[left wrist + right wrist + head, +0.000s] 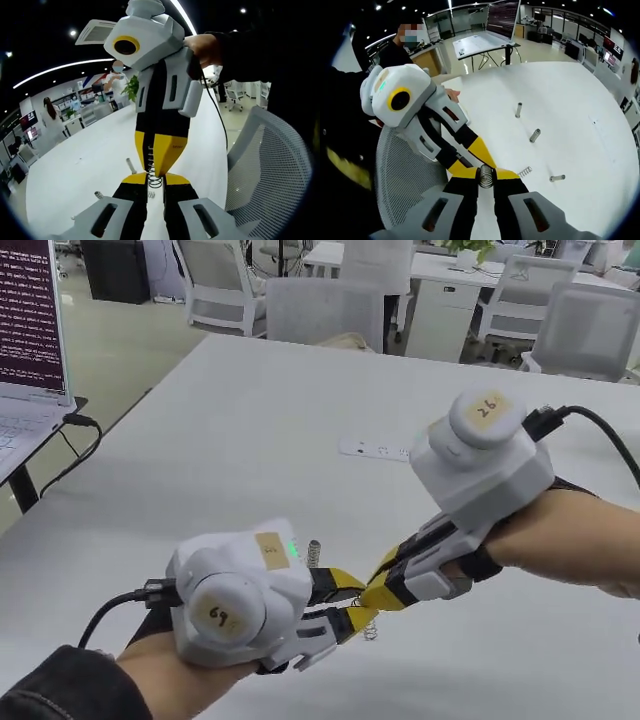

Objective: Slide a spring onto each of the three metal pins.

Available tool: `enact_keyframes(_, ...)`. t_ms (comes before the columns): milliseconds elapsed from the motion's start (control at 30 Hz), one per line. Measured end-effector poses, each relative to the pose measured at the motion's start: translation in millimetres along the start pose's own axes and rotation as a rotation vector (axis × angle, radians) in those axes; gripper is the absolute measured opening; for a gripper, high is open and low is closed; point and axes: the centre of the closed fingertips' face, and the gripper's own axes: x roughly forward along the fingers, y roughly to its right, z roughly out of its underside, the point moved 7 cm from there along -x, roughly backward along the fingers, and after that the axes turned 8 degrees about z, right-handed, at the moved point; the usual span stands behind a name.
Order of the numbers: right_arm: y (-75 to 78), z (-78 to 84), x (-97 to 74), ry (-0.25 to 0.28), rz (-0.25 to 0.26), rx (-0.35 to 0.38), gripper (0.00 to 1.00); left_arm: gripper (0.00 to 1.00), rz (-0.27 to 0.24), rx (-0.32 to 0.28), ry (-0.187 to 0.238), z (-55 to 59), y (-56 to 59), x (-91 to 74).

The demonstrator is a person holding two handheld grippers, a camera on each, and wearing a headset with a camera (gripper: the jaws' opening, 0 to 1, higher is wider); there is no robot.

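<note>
Low over the white table (230,460) the two grippers meet tip to tip. My right gripper (378,586) (486,174) is shut on a spring (486,176), seen end-on between its yellow jaws. My left gripper (362,603) (156,179) closes on the same spring's near coil (155,181); what is inside the coil is hidden. An upright metal pin (314,552) (518,110) stands just beyond the grippers. Two more pins (535,135) (557,177) lie on the table, and a loose spring (525,172) (371,632) rests beside the jaws.
A white power strip (375,450) lies mid-table. A laptop (30,330) stands on a side desk at the left. Grey office chairs (320,310) line the far edge, and a mesh chair (265,165) is close by my side. People stand in the background.
</note>
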Motion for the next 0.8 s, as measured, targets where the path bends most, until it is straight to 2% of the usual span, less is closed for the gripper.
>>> enact_keyframes(133, 0.9, -0.8, 1.1, -0.011, 0.001, -0.010, 0.09, 0.06, 0.005, -0.024, -0.007, 1.4, -0.3, 2.0)
enact_keyframes(233, 1.4, -3.3, 1.6, -0.006, -0.002, -0.010, 0.09, 0.11, 0.012, -0.043, -0.015, 3.3, 0.0, 4.0)
enact_keyframes(433, 4.3, -3.8, 1.7, -0.015, 0.003, -0.020, 0.09, 0.15, 0.021, -0.076, -0.010, 5.7, -1.0, 3.7)
enact_keyframes(767, 17.0, 4.0, -0.7, -0.037, 0.037, -0.023, 0.09, 0.23, 0.017, -0.125, -0.029, 14.1, -5.0, 2.0)
enact_keyframes(800, 17.5, 5.0, -1.5, -0.035, 0.041, -0.021, 0.09, 0.24, 0.011, -0.147, -0.034, 16.8, -6.5, 0.7)
